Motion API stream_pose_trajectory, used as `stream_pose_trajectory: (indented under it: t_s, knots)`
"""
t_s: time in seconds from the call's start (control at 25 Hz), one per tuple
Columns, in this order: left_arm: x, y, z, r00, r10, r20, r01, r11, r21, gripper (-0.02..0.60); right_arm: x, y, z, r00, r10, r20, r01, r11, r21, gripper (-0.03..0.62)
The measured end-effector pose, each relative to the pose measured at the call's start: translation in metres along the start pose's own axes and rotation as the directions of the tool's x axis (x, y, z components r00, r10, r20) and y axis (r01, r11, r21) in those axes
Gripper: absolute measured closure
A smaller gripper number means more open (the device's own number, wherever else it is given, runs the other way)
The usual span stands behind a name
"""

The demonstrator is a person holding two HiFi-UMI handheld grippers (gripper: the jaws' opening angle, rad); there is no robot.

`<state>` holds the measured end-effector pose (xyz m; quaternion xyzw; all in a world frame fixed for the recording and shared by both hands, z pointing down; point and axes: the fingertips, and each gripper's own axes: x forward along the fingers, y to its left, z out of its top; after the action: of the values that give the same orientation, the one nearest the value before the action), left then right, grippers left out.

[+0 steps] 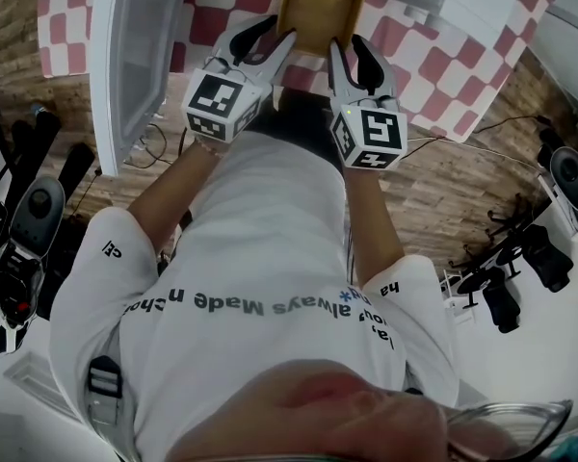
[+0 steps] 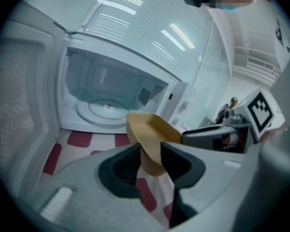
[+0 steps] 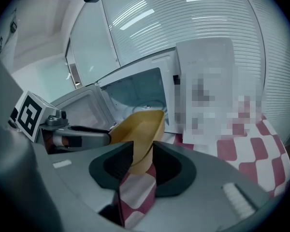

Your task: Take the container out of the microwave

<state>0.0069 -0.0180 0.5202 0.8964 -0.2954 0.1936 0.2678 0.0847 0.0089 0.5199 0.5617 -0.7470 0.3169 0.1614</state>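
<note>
- A person holds a yellow, open-topped container [image 1: 320, 8] between two hand-held tools. It hangs just in front of an open white microwave [image 2: 106, 91], above a surface [image 1: 443, 65] covered in red-and-white checked cloth.
- The container is outside the oven cavity. The glass turntable [image 2: 104, 111] inside is bare, and the microwave door [image 1: 125, 56] stands open at the left.
- The left claw [image 2: 152, 154] is clamped on one side of the container, with its jaws a little apart and the thin wall pinched between them.
- The right claw [image 3: 142, 153] grips the opposite side in the same way.
- The container looks light and thin-walled, probably plastic, and the part of its inside that shows looks empty.
- Its smooth wall could slip or flex under a hard squeeze.
- The best hold seems to be the upper wall on two opposite sides, as it is held here, with the container kept level.
</note>
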Motion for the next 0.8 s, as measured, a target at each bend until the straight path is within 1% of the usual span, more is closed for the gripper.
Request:
stream_pose_trajectory:
  t_s: [0.36,0.8]
  knots:
    - [0.022,-0.037,-0.032,0.996,-0.065,-0.065,0.067,0.997,0.035,0.449,-0.023,-0.032,-0.042,0.998,-0.050,-0.046,0.052,0.998,0.040,0.468]
    - [0.053,-0.060,-0.062,0.987,-0.098,-0.125,0.106,0.993,0.057,0.449,-0.028,-0.067,-0.074,0.992,-0.095,-0.081,0.101,0.992,0.080,0.468]
